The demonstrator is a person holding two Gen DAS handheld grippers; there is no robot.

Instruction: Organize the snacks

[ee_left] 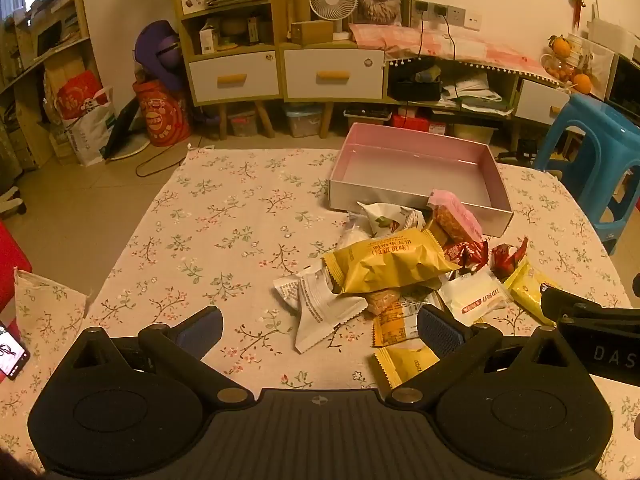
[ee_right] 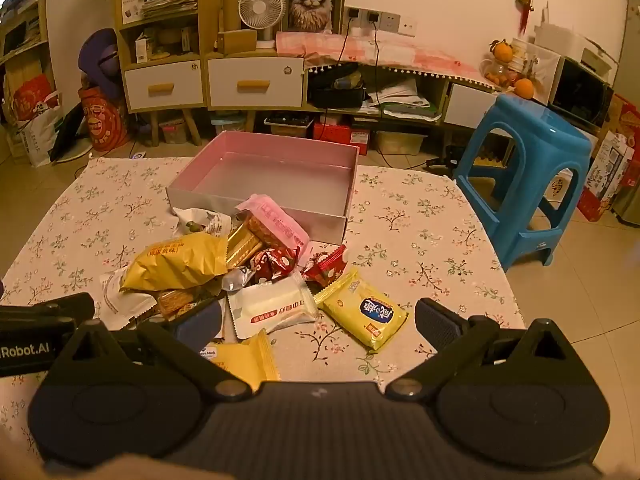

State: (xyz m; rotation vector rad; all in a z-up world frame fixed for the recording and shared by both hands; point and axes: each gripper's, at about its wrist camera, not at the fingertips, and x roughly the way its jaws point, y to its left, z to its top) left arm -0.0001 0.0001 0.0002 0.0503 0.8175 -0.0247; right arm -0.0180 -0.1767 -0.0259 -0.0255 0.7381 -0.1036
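A pile of wrapped snacks lies on the floral tablecloth (ee_left: 224, 240) in front of an empty pink box (ee_left: 416, 164), which also shows in the right wrist view (ee_right: 276, 168). A big yellow packet (ee_left: 388, 264) tops the pile, also seen in the right wrist view (ee_right: 176, 260). A white packet (ee_right: 272, 304), a yellow packet with a blue label (ee_right: 364, 312), a pink packet (ee_right: 276, 224) and red candies (ee_right: 324, 264) lie around it. My left gripper (ee_left: 320, 328) is open and empty, just short of the pile. My right gripper (ee_right: 318, 322) is open and empty, over the near packets.
A blue plastic stool (ee_right: 524, 176) stands right of the table. Wooden shelves with white drawers (ee_left: 280, 72) line the far wall. A phone (ee_left: 12, 356) lies at the table's left edge. The right gripper's body (ee_left: 592, 328) shows at the right of the left wrist view.
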